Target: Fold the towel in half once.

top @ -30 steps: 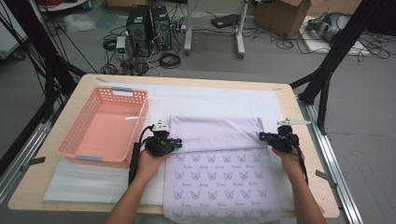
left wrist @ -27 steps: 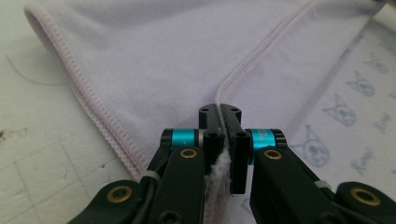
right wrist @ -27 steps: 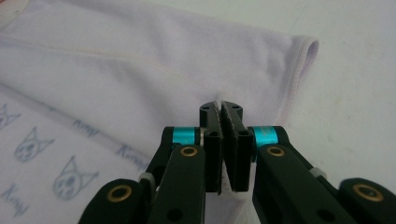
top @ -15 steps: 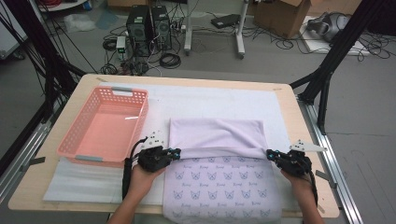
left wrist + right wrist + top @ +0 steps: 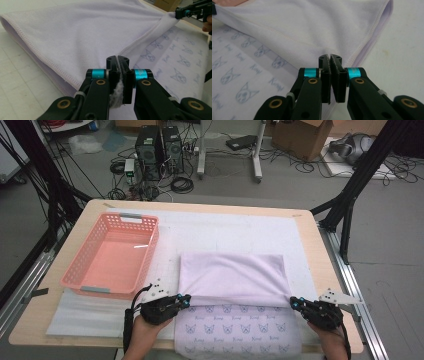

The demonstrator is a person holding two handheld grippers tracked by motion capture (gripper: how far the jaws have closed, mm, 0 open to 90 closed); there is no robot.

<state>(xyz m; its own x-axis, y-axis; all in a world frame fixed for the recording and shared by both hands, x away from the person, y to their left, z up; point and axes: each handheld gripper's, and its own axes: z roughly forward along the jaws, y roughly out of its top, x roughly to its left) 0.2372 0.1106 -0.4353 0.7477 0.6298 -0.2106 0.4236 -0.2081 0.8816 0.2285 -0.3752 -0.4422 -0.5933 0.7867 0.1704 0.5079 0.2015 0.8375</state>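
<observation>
A lilac towel (image 5: 232, 275) lies on the table's near half, its plain underside folded over toward me and its cat-face printed side (image 5: 240, 330) exposed below. My left gripper (image 5: 186, 301) is shut on the folded edge's left corner. In the left gripper view the jaws (image 5: 117, 58) pinch fluffy towel cloth (image 5: 75, 32). My right gripper (image 5: 295, 303) is shut on the right corner, and in the right gripper view its jaws (image 5: 329, 57) clamp the hemmed edge (image 5: 372, 37). The right gripper (image 5: 190, 11) also appears far off in the left gripper view.
A pink plastic basket (image 5: 150, 255) stands at the table's left, empty. A white mat (image 5: 225, 232) covers the tabletop under the towel. The table's wooden edge (image 5: 200, 206) runs along the far side, with computers and cables on the floor beyond.
Both hands have drawn back toward the near edge, dragging the towel's far edge with them. The folded plain flap now covers more of the printed side.
</observation>
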